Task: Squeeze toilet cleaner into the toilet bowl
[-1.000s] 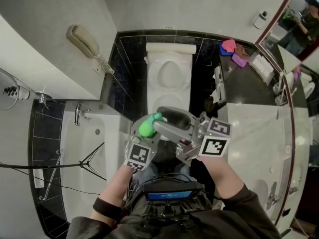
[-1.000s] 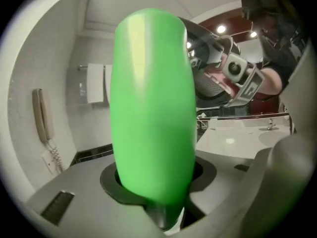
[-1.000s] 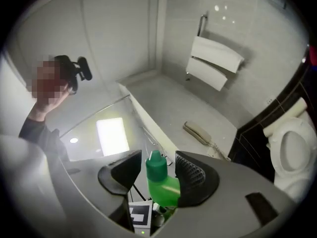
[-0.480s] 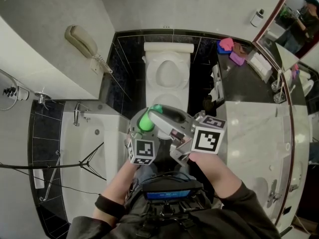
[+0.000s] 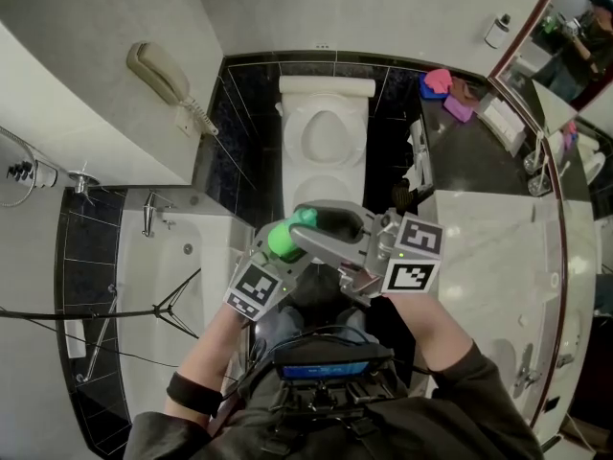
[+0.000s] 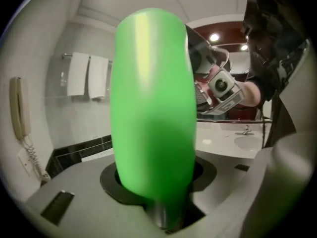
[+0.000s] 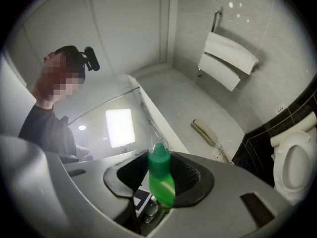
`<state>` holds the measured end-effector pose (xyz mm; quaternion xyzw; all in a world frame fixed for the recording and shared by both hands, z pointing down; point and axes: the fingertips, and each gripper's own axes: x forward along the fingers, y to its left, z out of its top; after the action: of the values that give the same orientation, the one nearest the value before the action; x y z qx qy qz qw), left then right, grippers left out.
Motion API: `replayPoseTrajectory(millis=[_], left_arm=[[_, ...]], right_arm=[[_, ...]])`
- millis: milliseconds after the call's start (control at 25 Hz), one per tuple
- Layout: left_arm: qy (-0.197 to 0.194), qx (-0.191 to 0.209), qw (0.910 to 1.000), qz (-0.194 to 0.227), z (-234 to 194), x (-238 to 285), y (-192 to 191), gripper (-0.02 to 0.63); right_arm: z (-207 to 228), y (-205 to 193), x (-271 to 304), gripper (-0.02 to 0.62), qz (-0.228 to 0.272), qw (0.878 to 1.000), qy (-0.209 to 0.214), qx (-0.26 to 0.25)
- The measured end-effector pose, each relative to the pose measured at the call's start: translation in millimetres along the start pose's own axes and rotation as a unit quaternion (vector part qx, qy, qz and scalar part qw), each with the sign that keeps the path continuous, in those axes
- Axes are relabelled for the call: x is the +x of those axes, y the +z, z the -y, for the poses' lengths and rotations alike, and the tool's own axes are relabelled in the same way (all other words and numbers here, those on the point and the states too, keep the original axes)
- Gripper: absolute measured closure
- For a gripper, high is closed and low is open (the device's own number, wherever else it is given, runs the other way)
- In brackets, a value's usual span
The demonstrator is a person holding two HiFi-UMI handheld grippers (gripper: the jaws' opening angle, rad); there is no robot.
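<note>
One white bathtub [image 5: 158,257] fills the left side of the room, its tap at the far rim. Across from it a pale marble counter [image 5: 488,247] runs down the right side, with pink and purple cloths [image 5: 445,92] at its far corner under a mirror [image 5: 565,36]. Between the two, against the far wall on black tiles, stands the white toilet [image 5: 326,137], its bowl uncovered. On the grey wall left of the toilet hangs a beige wall phone [image 5: 163,77].

Nearer the person, both grippers meet in the air; in the head view they overlap the toilet's near edge. The left gripper [image 5: 273,257] is clamped on the body of the green toilet cleaner bottle [image 5: 284,240], which fills the middle of that gripper's own view. The right gripper [image 7: 161,180] reaches in from the counter side. Its jaws have just been closing, and they now sit against the bottle's top end, with the darker green cap [image 7: 159,157] poking out between the pads.
</note>
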<state>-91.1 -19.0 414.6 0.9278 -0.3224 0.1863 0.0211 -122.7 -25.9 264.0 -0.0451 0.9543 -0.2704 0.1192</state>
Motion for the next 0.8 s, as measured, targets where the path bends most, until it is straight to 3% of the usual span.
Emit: replayPoseTrajectory(millis=[280,520,680,800], left_arm=[[-0.119,0.016,0.9927,0.0,29.4,-11.8,1.0,0.407],[-0.206,0.025,0.9783,-0.005,53.1,-24.0,3.2,0.407],[-0.213,0.03,0.9765,-0.005,58.8,-26.8,2.9,0.407],[-0.192,0.025,0.9811,0.001,54.9,-25.3,3.4,0.407]], right_arm=[[-23.3,-4.8,-5.8,0.446,-0.041,0.989,0.08,-0.117],[-52.4,-10.0,-12.9,0.446,-0.07,0.962,0.168,-0.203],[-59.0,-13.7,-15.8,0.446,-0.08,0.952,0.185,-0.229],[-54.0,-11.7,-14.7,0.44,-0.076,0.962,0.16,-0.205]])
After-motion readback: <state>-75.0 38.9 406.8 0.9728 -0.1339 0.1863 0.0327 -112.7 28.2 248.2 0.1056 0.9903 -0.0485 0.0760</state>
